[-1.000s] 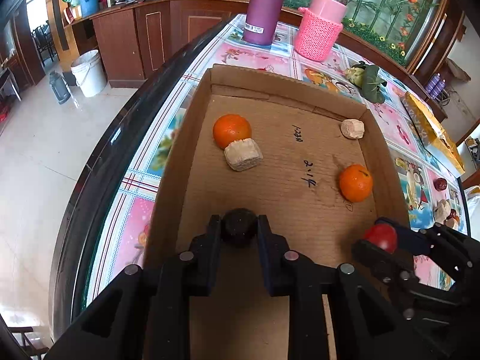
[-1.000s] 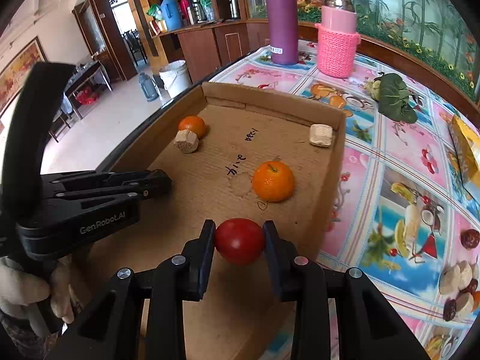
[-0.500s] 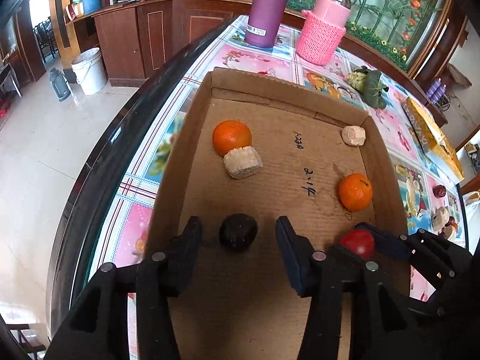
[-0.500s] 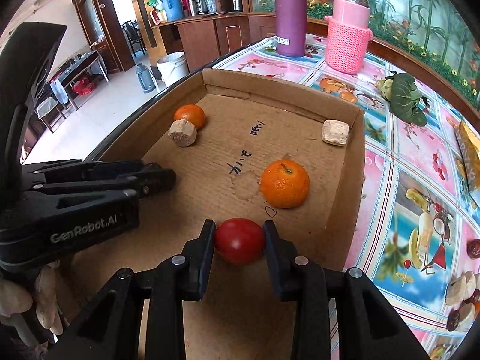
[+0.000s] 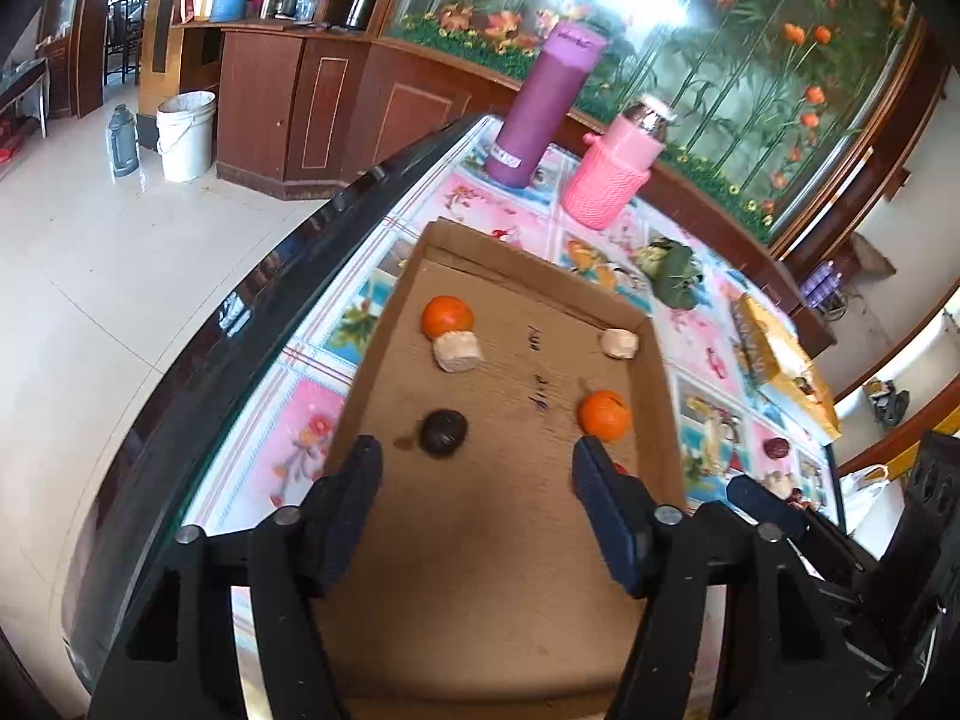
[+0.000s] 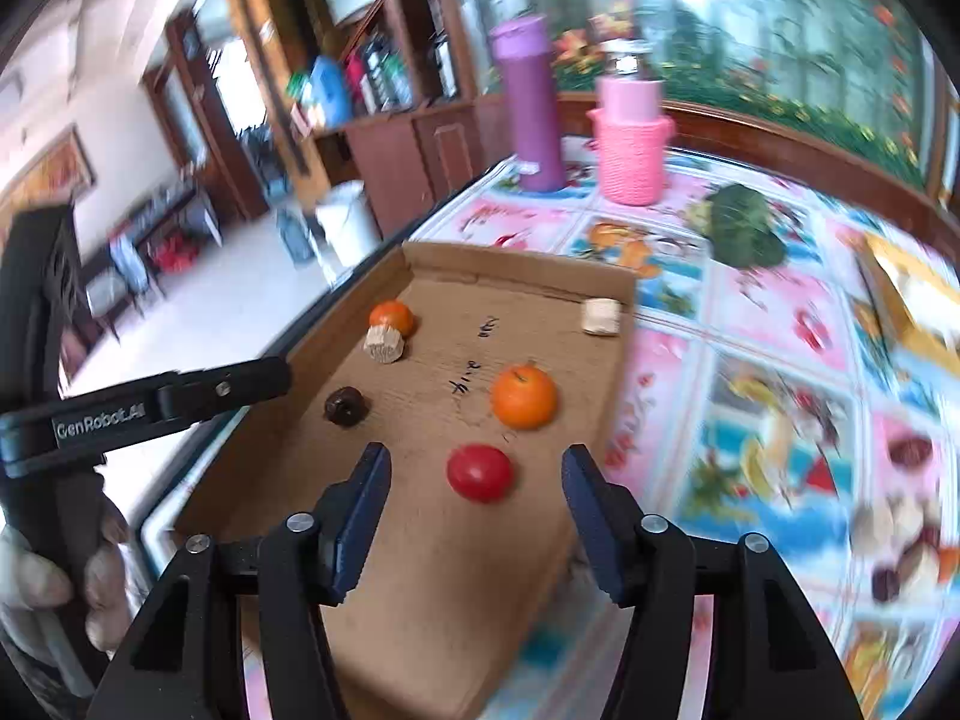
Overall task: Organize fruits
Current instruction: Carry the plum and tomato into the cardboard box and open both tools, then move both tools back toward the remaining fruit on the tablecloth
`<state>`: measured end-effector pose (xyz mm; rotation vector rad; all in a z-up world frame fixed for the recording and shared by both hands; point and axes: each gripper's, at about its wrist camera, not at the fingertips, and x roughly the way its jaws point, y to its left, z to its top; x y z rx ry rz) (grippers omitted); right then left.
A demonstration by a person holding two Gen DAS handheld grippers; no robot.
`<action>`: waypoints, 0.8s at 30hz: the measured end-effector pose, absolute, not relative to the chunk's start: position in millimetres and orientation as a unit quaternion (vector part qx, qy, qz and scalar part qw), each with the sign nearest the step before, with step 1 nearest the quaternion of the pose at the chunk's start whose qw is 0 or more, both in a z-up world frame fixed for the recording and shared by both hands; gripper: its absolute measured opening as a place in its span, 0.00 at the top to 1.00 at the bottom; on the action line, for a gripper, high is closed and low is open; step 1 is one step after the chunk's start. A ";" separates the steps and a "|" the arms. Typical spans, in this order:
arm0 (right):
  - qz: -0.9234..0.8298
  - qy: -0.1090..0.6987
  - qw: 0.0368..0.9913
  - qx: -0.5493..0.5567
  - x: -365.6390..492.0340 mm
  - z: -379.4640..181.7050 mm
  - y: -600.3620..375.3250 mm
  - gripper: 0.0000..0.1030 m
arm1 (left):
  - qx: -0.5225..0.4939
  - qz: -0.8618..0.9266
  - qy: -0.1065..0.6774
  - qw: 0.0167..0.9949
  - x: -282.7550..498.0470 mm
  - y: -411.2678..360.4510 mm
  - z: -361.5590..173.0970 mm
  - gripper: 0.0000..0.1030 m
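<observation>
A red fruit point(image 6: 480, 473) and a dark fruit point(image 6: 345, 406) lie loose on the near floor of a shallow cardboard tray point(image 6: 516, 264), each just beyond a gripper whose jaws have just been opening and now stand apart, nothing between them: the right gripper point(image 6: 477, 501) behind the red one, the left gripper point(image 5: 474, 501) behind the dark one. Two oranges point(image 6: 523, 396) and two pale blocks point(image 6: 384, 343) sit farther in. Being round, the freed fruits could roll if a fingertip clips them or jolts the tray, which lies near the table's left edge. The table wears a bright picture cloth point(image 6: 750, 312); a purple flask point(image 6: 531, 114) and a pink knitted holder point(image 6: 633, 150) stand at the far end, wooden cabinets behind.
</observation>
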<state>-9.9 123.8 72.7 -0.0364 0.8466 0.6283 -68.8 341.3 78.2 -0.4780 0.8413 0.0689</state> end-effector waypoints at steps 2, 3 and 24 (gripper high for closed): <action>0.288 0.404 0.868 0.014 -19.8 73.9 102.3 0.37 | -0.231 0.034 0.401 0.886 -79.6 329.4 79.5 0.25; 0.280 0.404 0.870 0.026 -23.7 73.8 91.6 0.37 | -0.230 0.037 0.402 0.885 -84.3 322.2 79.5 0.22; 0.058 0.382 0.888 0.248 -88.1 45.9 -167.1 0.32 | -0.146 -0.133 0.464 0.863 -98.5 138.5 51.7 0.27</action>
